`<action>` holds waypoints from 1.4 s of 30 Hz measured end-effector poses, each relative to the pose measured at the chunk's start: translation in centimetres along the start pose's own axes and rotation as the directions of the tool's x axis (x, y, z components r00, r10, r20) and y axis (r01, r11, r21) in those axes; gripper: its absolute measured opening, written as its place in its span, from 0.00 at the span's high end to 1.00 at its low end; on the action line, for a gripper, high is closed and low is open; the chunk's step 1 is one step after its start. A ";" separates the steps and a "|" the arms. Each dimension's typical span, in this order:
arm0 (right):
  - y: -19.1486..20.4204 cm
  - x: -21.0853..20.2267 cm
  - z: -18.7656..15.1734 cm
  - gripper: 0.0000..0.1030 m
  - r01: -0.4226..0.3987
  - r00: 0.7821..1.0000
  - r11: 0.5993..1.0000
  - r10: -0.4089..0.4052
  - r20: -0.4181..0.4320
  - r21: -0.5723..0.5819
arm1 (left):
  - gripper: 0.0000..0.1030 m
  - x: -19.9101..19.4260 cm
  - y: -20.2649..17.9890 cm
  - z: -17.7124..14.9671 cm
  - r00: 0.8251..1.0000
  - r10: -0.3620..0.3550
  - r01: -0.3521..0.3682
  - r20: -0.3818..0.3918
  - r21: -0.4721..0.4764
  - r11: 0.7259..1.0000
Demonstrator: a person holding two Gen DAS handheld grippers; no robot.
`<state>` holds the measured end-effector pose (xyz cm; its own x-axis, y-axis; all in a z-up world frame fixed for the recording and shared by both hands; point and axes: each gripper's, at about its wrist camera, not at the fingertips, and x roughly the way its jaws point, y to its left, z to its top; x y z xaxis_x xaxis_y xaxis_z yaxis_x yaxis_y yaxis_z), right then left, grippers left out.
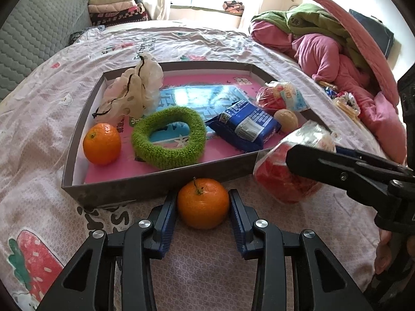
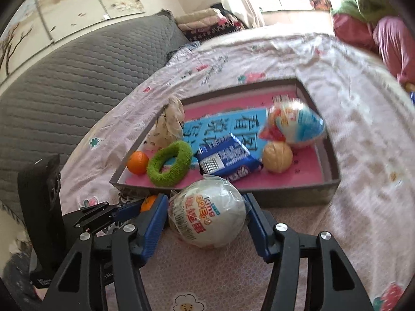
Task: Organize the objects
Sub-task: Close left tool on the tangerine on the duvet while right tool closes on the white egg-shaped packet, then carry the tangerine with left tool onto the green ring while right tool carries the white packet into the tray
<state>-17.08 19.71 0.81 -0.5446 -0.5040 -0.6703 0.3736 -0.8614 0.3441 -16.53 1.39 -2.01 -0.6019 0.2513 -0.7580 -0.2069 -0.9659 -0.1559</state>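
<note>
Round orange mandarin [image 1: 203, 203] on bed before shallow grey cardboard tray [image 1: 155, 181]: firm, smooth, best pinched across middle; left gripper [image 1: 203, 207] clamped on both sides. Plastic-wrapped white toy egg [image 2: 207, 215]: light, slippery, between unclosed right gripper [image 2: 206, 220] pads.

tray [image 1: 155, 181] on bed [image 1: 39, 119]; inside it orange [image 1: 102, 143] left, knit ring [image 1: 168, 137] middle, snack pack [image 1: 245, 125] right; second orange [image 1: 203, 203] before tray.

Orange tangerine [image 1: 203, 203], green fuzzy ring [image 1: 168, 138], pink-floored tray [image 1: 160, 178], strawberry-print pink bedsheet [image 1: 39, 129]
</note>
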 end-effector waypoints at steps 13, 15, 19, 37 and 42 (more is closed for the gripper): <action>3.2 -3.0 0.9 0.43 0.105 0.983 0.979 -0.075 0.168 -0.174 | 0.62 -3.8 -1.3 1.0 0.995 -0.002 -0.002 0.105 0.040 0.999; 3.2 -3.1 0.9 0.43 0.110 0.981 0.978 -0.078 0.178 -0.176 | 0.62 -3.9 -1.3 1.0 0.994 -0.001 -0.004 0.110 0.037 0.999; 3.0 -3.5 1.1 0.43 0.120 0.976 0.977 -0.084 0.199 -0.175 | 0.62 -4.0 -0.8 1.2 0.993 0.007 -0.010 0.115 0.023 1.000; 1.3 -5.7 5.3 0.43 0.173 0.949 0.968 -0.114 0.293 -0.183 | 0.62 -5.1 2.0 5.2 0.983 0.054 -0.054 0.174 -0.005 0.999; 0.2 -5.2 6.4 0.43 0.154 0.954 0.974 -0.103 0.281 -0.165 | 0.62 -4.5 3.2 6.9 0.986 0.031 -0.025 0.162 -0.036 0.999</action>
<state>-18.92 21.74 8.60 -0.7690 -0.4098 -0.4906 0.4040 -0.9063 0.1237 -19.82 -2.36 5.31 -0.7253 0.2282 -0.6496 -0.1635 -0.9736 -0.1594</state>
